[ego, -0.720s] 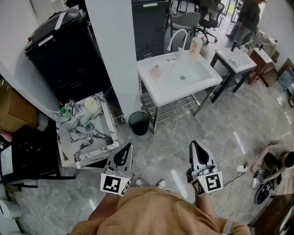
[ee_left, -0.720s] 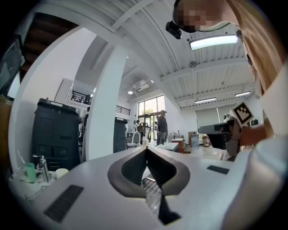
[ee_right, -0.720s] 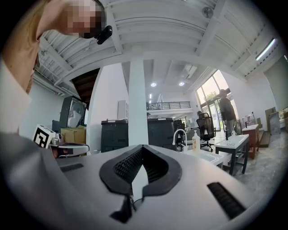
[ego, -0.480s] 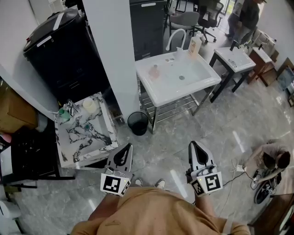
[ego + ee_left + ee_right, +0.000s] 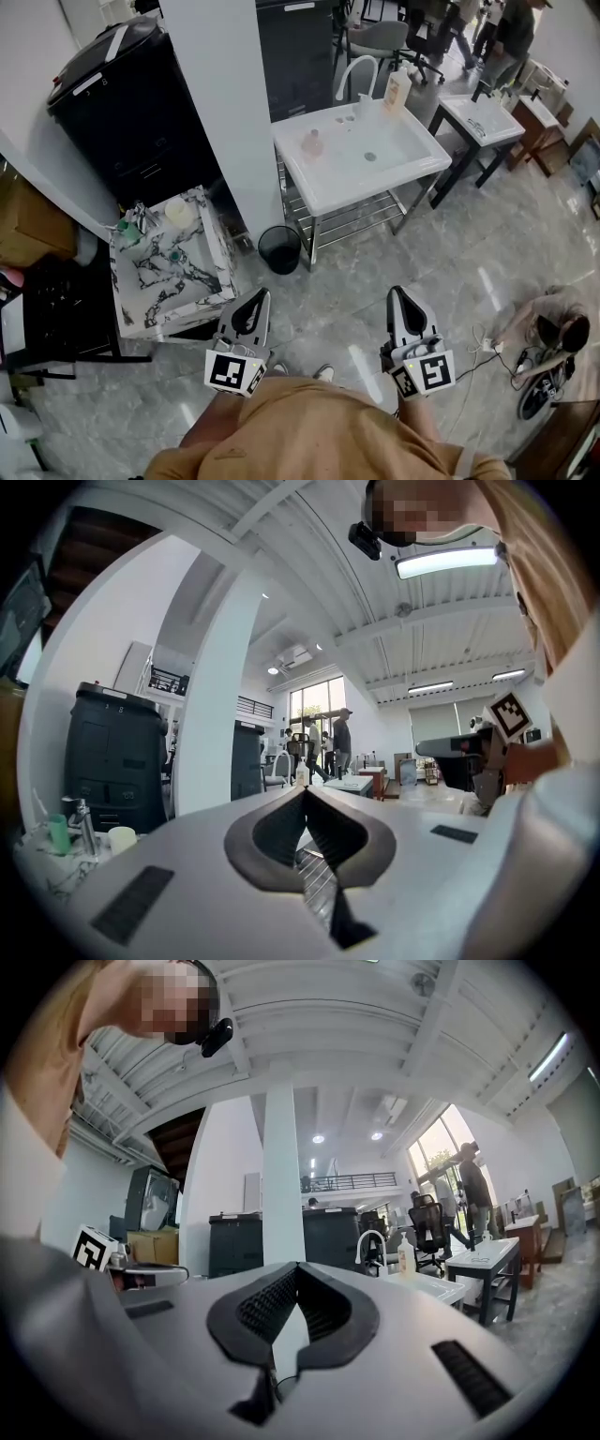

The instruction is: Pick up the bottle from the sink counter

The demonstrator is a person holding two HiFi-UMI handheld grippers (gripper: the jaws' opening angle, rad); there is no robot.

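The pale plastic pump bottle (image 5: 398, 91) stands on the white rectangular sink counter (image 5: 375, 183), well apart at 12 o'clock from the right gripper (image 5: 397, 295). The right gripper and the left gripper (image 5: 255, 298) have their jaws together and empty.

Indoor open-plan office used as a test space. Upper centre: freestanding white sink (image 5: 330, 201) on a metal frame, office chairs (image 5: 377, 39) behind. Upper left: black cabinet (image 5: 122, 94). Grey tiled floor (image 5: 487, 253); ceiling strip light (image 5: 445, 562).

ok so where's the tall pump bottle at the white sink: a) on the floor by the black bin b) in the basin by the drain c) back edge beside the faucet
c: the pump bottle stands on the white sink's back edge, just right of the curved faucet.
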